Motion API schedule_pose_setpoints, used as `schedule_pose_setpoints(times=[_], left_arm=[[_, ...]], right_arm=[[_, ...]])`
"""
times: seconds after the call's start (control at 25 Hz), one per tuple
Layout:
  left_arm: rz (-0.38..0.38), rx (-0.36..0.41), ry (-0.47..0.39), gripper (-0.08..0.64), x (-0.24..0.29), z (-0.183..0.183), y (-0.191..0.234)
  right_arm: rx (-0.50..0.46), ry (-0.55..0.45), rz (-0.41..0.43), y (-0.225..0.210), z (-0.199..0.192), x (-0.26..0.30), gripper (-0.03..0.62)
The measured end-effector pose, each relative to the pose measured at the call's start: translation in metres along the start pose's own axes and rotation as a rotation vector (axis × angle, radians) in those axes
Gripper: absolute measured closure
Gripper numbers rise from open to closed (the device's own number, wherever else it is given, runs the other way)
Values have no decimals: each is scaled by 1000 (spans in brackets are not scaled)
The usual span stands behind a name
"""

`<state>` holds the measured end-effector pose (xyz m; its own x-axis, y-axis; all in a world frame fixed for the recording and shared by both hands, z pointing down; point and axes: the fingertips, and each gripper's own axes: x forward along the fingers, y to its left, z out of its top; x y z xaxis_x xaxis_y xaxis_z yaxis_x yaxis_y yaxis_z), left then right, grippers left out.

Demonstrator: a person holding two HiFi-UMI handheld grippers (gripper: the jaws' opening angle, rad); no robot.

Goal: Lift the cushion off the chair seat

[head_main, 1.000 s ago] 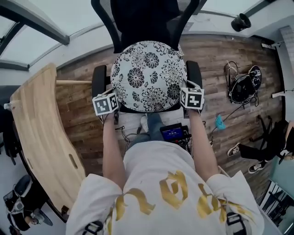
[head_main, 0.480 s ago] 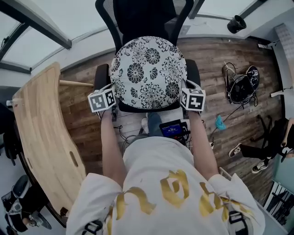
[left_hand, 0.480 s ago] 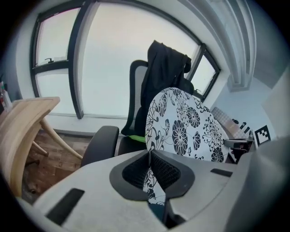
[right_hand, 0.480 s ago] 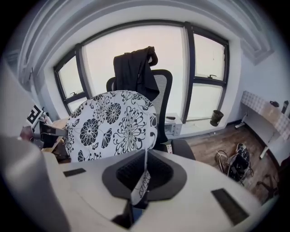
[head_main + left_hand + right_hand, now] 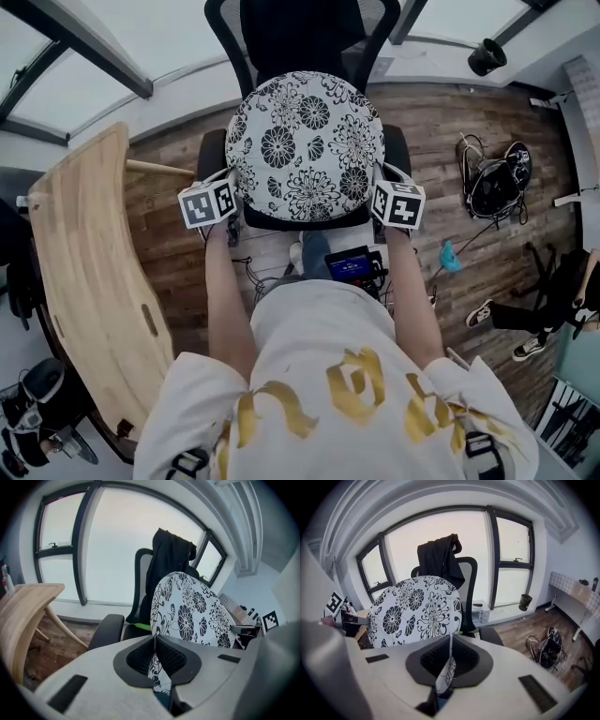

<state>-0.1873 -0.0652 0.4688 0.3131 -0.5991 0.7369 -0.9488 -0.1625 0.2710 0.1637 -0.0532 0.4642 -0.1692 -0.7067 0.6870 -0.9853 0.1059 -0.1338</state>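
Note:
A round white cushion (image 5: 305, 145) with black flowers hangs a little above the black seat (image 5: 302, 223) of an office chair. My left gripper (image 5: 234, 197) is shut on its left edge and my right gripper (image 5: 375, 195) on its right edge. In the left gripper view the cushion (image 5: 192, 609) stands tilted up, and a fold of its fabric is pinched in the left gripper (image 5: 154, 654). The right gripper view shows the cushion (image 5: 417, 611) from the other side, with its edge clamped in the right gripper (image 5: 449, 662).
A black jacket (image 5: 438, 555) hangs on the chair's backrest (image 5: 300, 37). The armrests (image 5: 211, 155) flank the seat. A curved wooden table (image 5: 84, 272) stands at left. A bag with cables (image 5: 495, 178) lies on the wood floor at right, near another person's feet (image 5: 487, 305).
Both grippers have risen with the cushion held between them. The cushion has come up off the seat and now covers more of the backrest's base.

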Motion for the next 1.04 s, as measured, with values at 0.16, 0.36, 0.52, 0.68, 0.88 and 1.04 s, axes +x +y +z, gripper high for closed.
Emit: schedule_pose_setpoints(times=[0.16,0.36,0.52,0.68,0.88,1.04], left_arm=[[-15,-6,-5,538,2,-1,-3],[-22,-1,-15,538,-1,1,-10],[-26,-6,-23,538,0,1,-13],[-19,-8,-18,538,-4,-3,-8],[-19,-12,-24,538,-3,-1,-5],[-21,-16,-22,538,2,-1,-9]], right_arm=[[8,1,-9,-4,-1,0,575],[14,-2,-3,-7,0,0,575],[19,-15,11,-10,3,0,575],[23,-15,15,-6,1,-1,575],[19,-8,14,-6,1,1,575],[9,-2,9,-14,3,4,575]])
